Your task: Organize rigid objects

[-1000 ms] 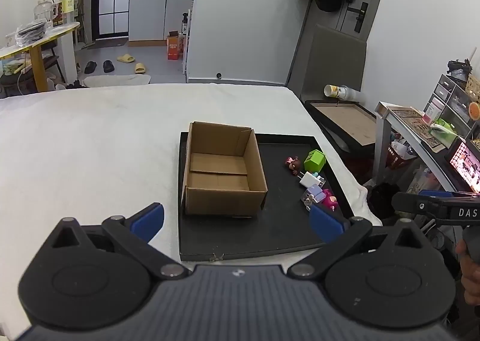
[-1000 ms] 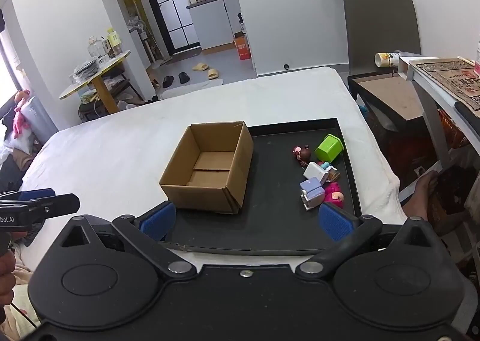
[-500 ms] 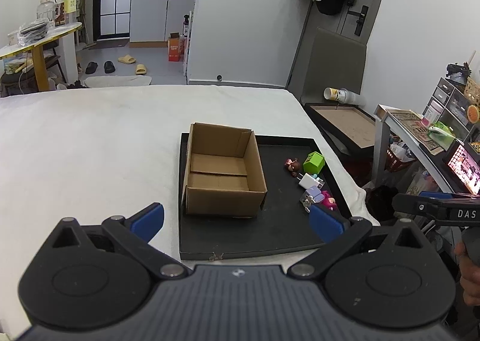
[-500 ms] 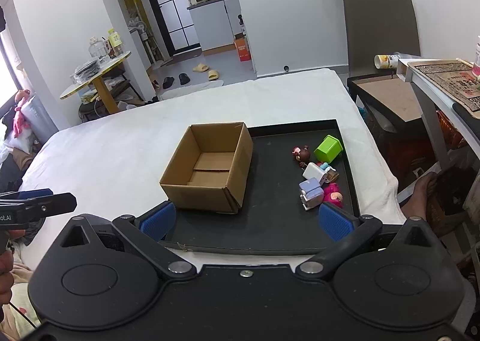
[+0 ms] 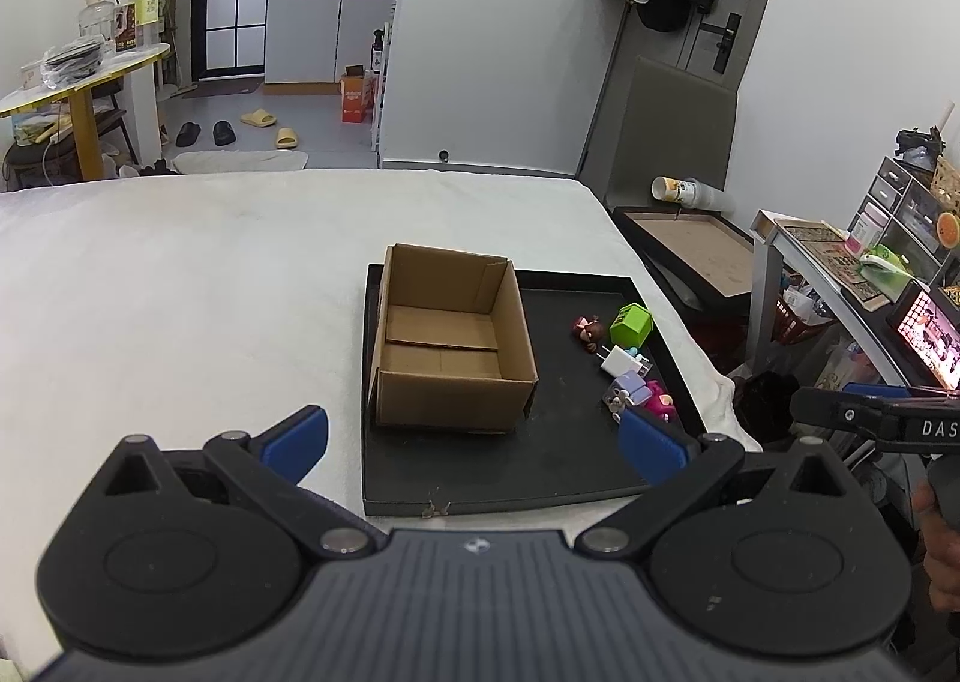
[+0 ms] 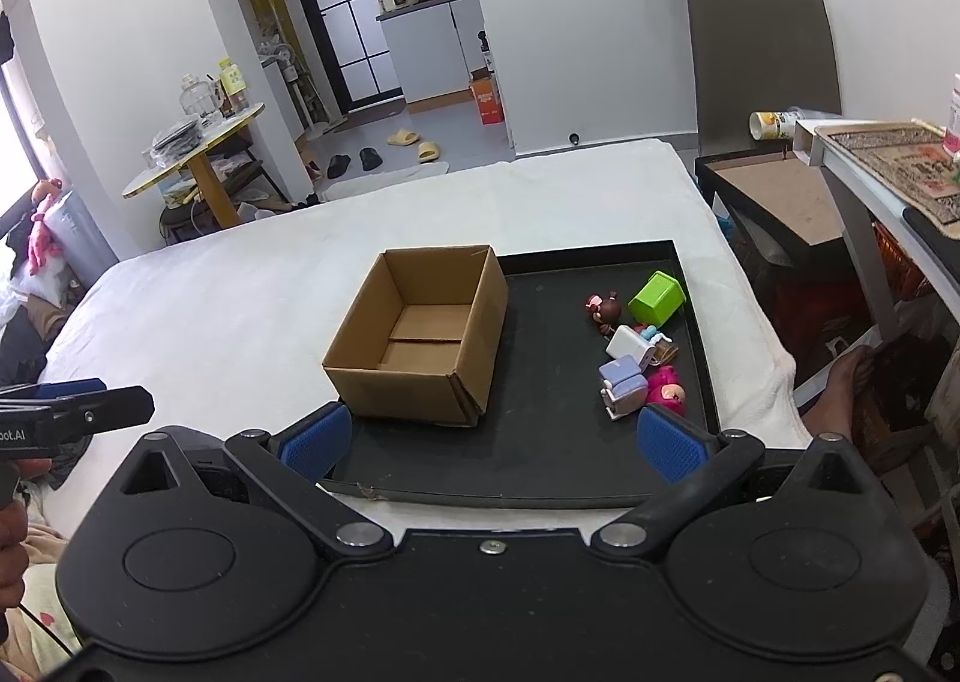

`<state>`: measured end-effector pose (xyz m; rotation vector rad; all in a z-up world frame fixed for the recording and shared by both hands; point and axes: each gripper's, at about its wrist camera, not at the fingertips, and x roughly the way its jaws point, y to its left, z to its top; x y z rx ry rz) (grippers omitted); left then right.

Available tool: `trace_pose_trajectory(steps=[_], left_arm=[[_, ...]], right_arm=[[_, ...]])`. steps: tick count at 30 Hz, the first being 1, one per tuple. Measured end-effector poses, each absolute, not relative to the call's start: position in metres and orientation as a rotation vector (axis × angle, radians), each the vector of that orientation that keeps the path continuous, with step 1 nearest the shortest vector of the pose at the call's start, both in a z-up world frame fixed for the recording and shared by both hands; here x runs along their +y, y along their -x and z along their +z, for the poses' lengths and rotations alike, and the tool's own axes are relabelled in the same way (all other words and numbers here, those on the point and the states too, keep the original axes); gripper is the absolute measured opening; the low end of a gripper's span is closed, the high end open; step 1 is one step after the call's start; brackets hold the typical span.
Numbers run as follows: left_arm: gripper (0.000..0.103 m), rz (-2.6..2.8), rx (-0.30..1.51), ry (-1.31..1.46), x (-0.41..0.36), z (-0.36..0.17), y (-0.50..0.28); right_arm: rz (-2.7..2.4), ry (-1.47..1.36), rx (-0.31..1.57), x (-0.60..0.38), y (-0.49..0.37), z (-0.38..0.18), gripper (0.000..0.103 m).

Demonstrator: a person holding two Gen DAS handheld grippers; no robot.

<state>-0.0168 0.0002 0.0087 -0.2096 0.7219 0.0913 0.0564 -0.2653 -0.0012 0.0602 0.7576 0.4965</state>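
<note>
Bed (image 5: 180,274): broad, covered in a white sheet, bare over most of its surface.

Directly on it, one item: a black tray (image 5: 540,466), flat, shallow-rimmed, rectangular, lying toward the bed's 3 o'clock edge in the left wrist view; its near rim is frayed at one spot. The same tray (image 6: 540,460) in the right wrist view sits at the bed's near right corner, its 3 o'clock rim close to the edge of the sheet.
</note>
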Motion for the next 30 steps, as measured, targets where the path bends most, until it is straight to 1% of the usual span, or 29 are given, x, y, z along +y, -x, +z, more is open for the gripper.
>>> trace_pose_trajectory(steps=[30], left_arm=[[0.103, 0.11, 0.718, 0.224, 0.0054, 0.0068, 0.0201]], right_arm=[[0.511, -0.055, 0.748, -0.2597, -0.0481, 0.0007, 0.103]])
